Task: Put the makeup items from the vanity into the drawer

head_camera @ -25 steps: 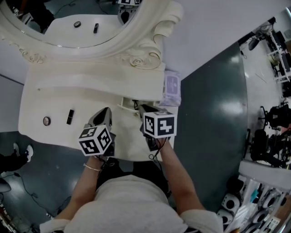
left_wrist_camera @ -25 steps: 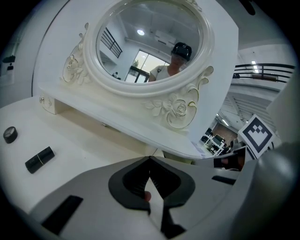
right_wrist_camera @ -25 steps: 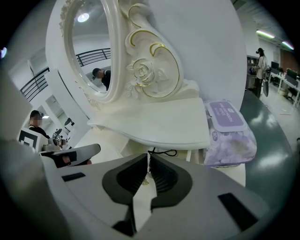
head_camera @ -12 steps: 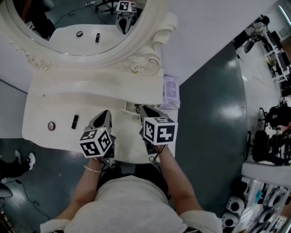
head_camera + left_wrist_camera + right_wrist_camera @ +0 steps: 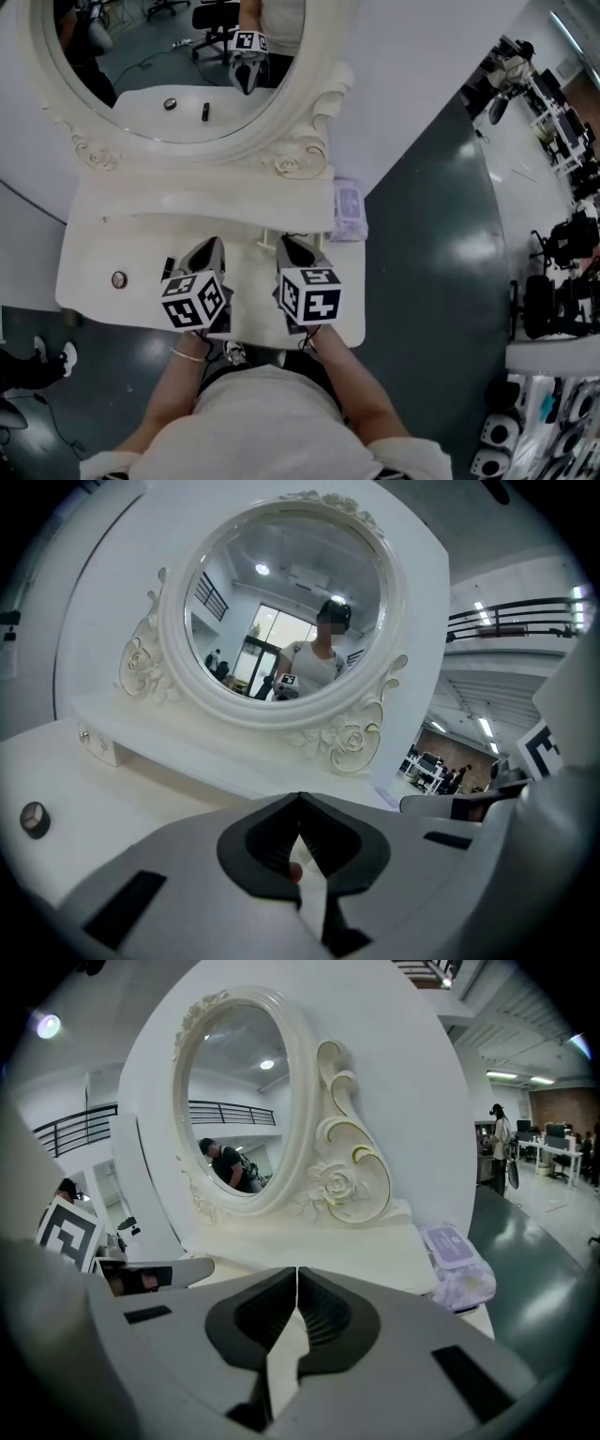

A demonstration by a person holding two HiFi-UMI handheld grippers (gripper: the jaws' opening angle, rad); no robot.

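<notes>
Found left gripper (image 5: 210, 247) at lower centre of head view, over the vanity (image 5: 103, 253) front; jaws together, tips meeting; reddish speck behind the pads, not identifiable. Found right gripper (image 5: 287, 246) just to its right, apart from it; jaws together, nothing between. Logged compact (image 5: 119, 278) at left of the top; black lipstick (image 5: 169, 267) just left of left gripper, partly hidden. Noted wipes pack (image 5: 348, 208) at right edge, below mirror (image 5: 141, 66).

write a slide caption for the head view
Left gripper and right gripper hover over the white vanity, a round makeup case at left.
</notes>
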